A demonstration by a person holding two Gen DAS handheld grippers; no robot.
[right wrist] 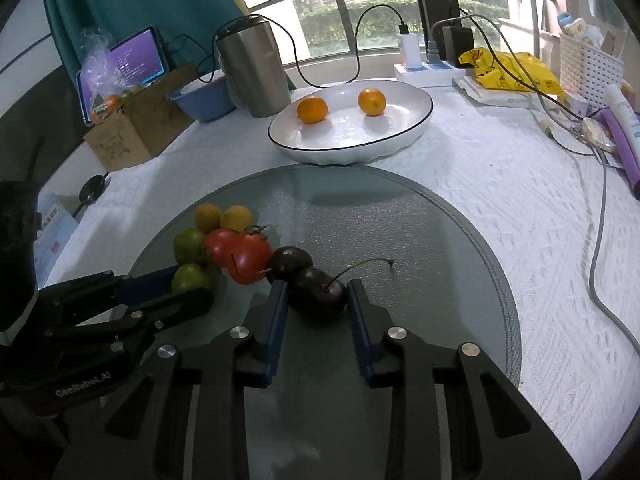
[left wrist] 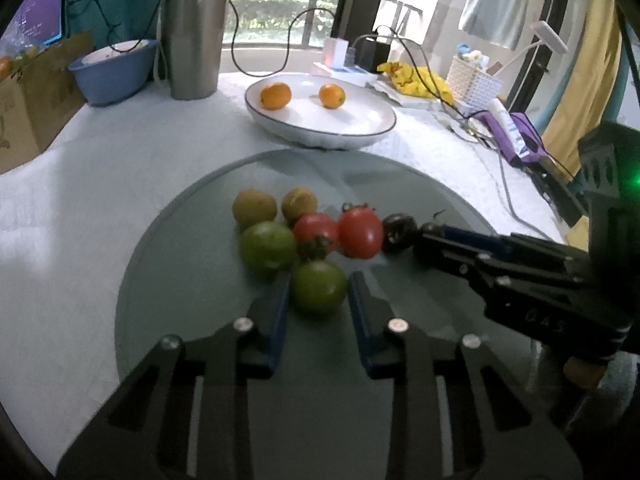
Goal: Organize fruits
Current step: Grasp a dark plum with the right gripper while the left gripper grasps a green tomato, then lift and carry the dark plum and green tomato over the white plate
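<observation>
On a round glass board (left wrist: pixel 180 280) lie two brownish-yellow fruits (left wrist: pixel 254 208), two red tomatoes (left wrist: pixel 360 232), two green tomatoes and two dark cherries (left wrist: pixel 398 228). My left gripper (left wrist: pixel 319 288) has its blue fingers closed against the near green tomato (left wrist: pixel 319 288). My right gripper (right wrist: pixel 318 294) has its fingers closed against the near dark cherry (right wrist: pixel 318 294), stem up; the other cherry (right wrist: pixel 289 262) lies just behind. A white plate (right wrist: pixel 400 136) beyond the board holds two oranges (right wrist: pixel 312 110).
A steel tumbler (right wrist: pixel 254 72), blue bowl (right wrist: pixel 204 100), cardboard box (right wrist: pixel 132 132) and tablet stand at the back left. A power strip with cables, yellow bag (right wrist: pixel 508 70), white basket (right wrist: pixel 588 72) and purple items lie at the back right. A grey cable (right wrist: pixel 600 240) crosses the white cloth.
</observation>
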